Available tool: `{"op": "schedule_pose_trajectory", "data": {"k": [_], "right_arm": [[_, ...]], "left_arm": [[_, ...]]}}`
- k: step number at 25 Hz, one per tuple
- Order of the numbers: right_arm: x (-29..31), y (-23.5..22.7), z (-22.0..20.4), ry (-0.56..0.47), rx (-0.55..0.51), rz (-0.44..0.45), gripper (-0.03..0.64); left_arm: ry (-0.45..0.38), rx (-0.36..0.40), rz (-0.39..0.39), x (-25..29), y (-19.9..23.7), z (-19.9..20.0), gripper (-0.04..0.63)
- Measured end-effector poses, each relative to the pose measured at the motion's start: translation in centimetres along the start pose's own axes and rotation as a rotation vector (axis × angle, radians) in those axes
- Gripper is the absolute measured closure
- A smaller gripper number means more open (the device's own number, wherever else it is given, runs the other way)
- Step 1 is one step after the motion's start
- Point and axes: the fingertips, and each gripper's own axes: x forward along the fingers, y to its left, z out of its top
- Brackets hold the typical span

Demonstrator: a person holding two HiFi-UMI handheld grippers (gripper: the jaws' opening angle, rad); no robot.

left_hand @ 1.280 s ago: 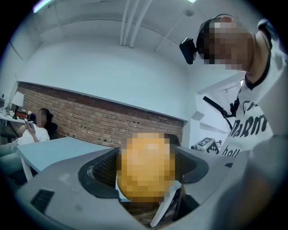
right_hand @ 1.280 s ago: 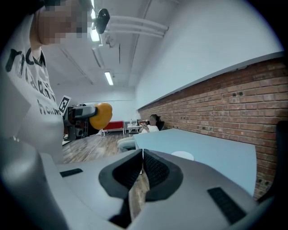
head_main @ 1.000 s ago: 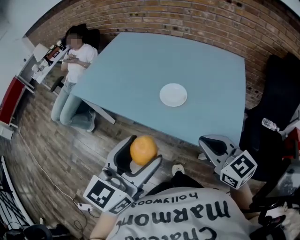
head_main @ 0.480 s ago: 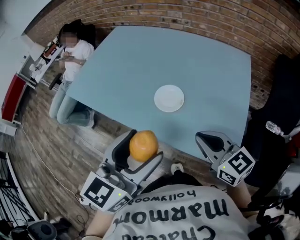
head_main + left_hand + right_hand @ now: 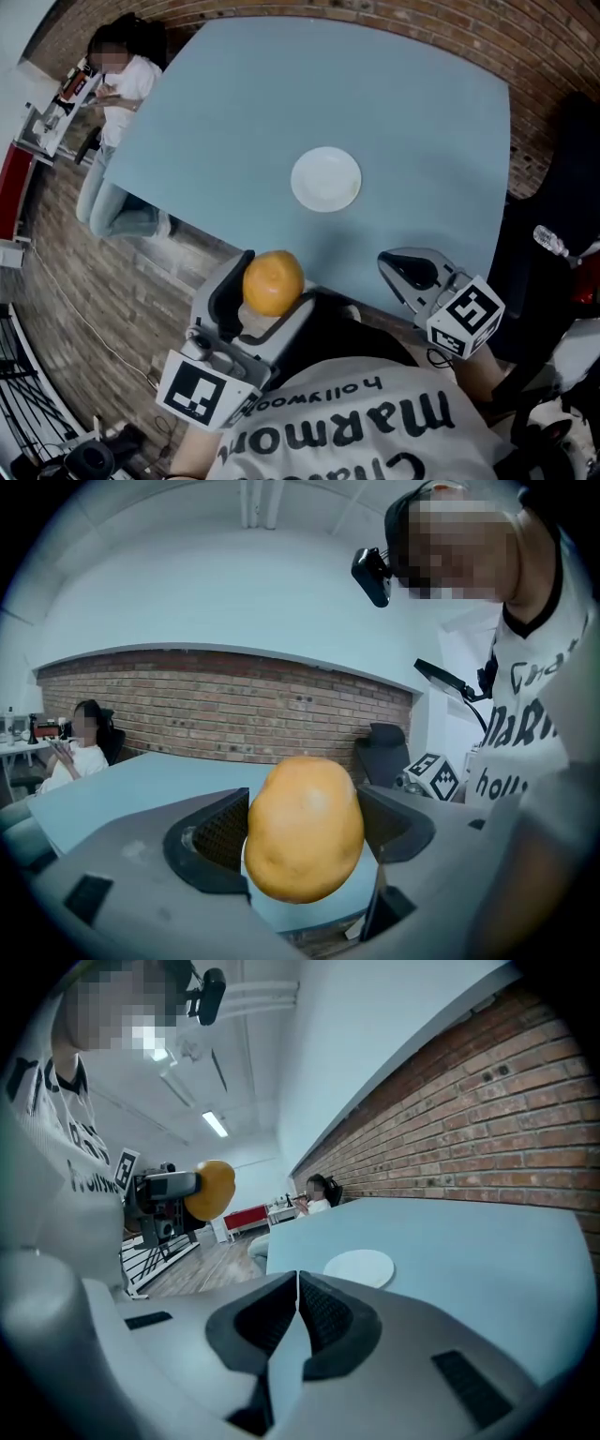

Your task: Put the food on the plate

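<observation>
My left gripper [image 5: 267, 286] [image 5: 305, 832] is shut on an orange fruit [image 5: 273, 281] [image 5: 304, 829], held in the air just off the near edge of the light blue table [image 5: 422, 122]. The same orange fruit [image 5: 212, 1190] shows at the left of the right gripper view. A round white plate [image 5: 325, 179] [image 5: 359, 1266] lies empty near the table's middle, beyond both grippers. Over the table's near right edge my right gripper [image 5: 401, 267] [image 5: 298, 1305] hovers, shut with nothing between its jaws.
A brick wall [image 5: 441, 28] runs behind the table. A seated person [image 5: 117, 84] is at the table's far left corner, beside a desk with small items [image 5: 56, 112]. A dark chair [image 5: 562, 187] stands at the right. Wooden floor [image 5: 103, 281] lies under the left gripper.
Both grippers have moved forward toward the table, the left one carrying the orange. The plate now appears closer to them. Neither gripper's jaws changed.
</observation>
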Motion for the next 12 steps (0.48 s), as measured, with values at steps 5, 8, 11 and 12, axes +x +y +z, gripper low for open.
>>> {"op": "schedule_pose_trajectory", "data": {"k": [5,8,11,12], "right_arm": [[2.5,-1.1,0.1,0.019,0.000,-0.006,0.606],[4.4,-2.5,0.1,0.034,0.015,-0.019,0.606],[6.3,-3.8,0.3,0.048,0.032,-0.024,0.606],[6.8,-4.1,0.3,0.051,0.037,-0.022,0.606]], "left_arm": [[0.027,0.022,0.030,1.3,3.2,-1.7,0.250],[0.045,0.059,0.002,3.5,5.1,-2.6,0.250],[0.103,0.080,-0.009,6.1,7.1,-3.6,0.250],[0.116,0.093,-0.022,7.0,7.7,-3.9,0.250]]}}
